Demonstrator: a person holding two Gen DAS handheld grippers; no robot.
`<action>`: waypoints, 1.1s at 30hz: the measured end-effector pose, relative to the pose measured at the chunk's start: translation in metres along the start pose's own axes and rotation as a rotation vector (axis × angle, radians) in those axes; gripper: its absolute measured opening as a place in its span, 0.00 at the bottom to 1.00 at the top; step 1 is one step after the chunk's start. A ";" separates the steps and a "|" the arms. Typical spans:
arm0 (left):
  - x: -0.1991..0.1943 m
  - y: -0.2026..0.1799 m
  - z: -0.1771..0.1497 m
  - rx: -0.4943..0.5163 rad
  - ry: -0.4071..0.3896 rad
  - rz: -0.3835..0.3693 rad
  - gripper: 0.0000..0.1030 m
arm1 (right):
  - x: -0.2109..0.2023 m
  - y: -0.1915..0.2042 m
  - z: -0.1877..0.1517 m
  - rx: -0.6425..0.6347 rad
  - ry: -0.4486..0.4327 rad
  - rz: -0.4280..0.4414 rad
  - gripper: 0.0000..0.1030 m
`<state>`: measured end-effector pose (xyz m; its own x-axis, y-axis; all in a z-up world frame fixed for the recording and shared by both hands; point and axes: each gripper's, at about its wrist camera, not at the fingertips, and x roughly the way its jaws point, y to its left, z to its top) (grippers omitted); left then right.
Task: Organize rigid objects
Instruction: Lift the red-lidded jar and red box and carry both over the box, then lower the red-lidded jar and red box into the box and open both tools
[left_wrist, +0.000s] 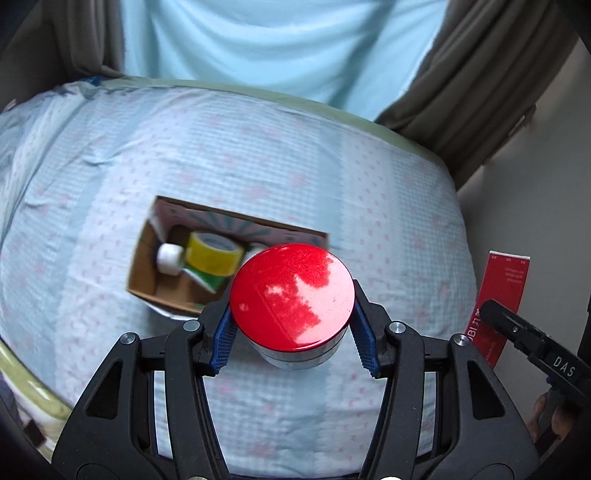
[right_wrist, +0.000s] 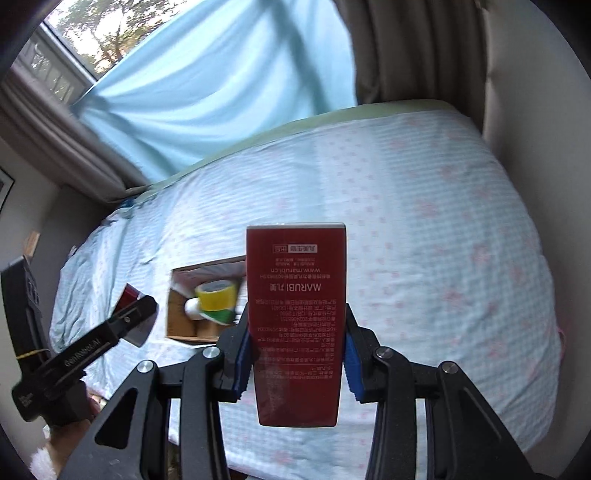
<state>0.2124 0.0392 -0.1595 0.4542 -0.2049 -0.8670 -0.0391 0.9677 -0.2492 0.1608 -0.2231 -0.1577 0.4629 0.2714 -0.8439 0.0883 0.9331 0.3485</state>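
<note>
My left gripper (left_wrist: 291, 310) is shut on a glass jar with a round red lid (left_wrist: 291, 295), held high above the bed. My right gripper (right_wrist: 297, 339) is shut on a tall dark-red carton (right_wrist: 297, 314) printed with white text, its blue pads pressing both long sides. An open cardboard box (left_wrist: 147, 266) lies on the bed below and beyond both grippers; it holds a yellow tape roll (left_wrist: 212, 256), a white cylinder (left_wrist: 169, 258) and a green-and-white item. The red carton (left_wrist: 502, 299) also shows at the right edge of the left wrist view, and the jar (right_wrist: 129, 295) at the left of the right wrist view.
The bed wears a pale blue checked sheet (left_wrist: 258, 155) with pink motifs and drops off at its edges. A light blue curtain (right_wrist: 207, 81) and brown drapes (left_wrist: 491, 85) hang behind it, with a window (right_wrist: 74, 40) at upper left. A wall (right_wrist: 532, 110) runs along the right side.
</note>
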 end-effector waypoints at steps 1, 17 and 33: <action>-0.001 0.015 0.003 -0.005 -0.002 0.002 0.49 | 0.006 0.013 0.000 -0.011 0.003 0.008 0.37; 0.086 0.160 0.056 0.148 0.151 -0.040 0.49 | 0.149 0.157 -0.004 0.086 0.071 0.017 0.37; 0.213 0.174 0.016 0.341 0.293 -0.022 0.49 | 0.285 0.136 -0.022 0.091 0.187 -0.118 0.37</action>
<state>0.3162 0.1662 -0.3806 0.1787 -0.2116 -0.9609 0.2859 0.9456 -0.1551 0.2849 -0.0138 -0.3597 0.2740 0.2087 -0.9388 0.2147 0.9383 0.2712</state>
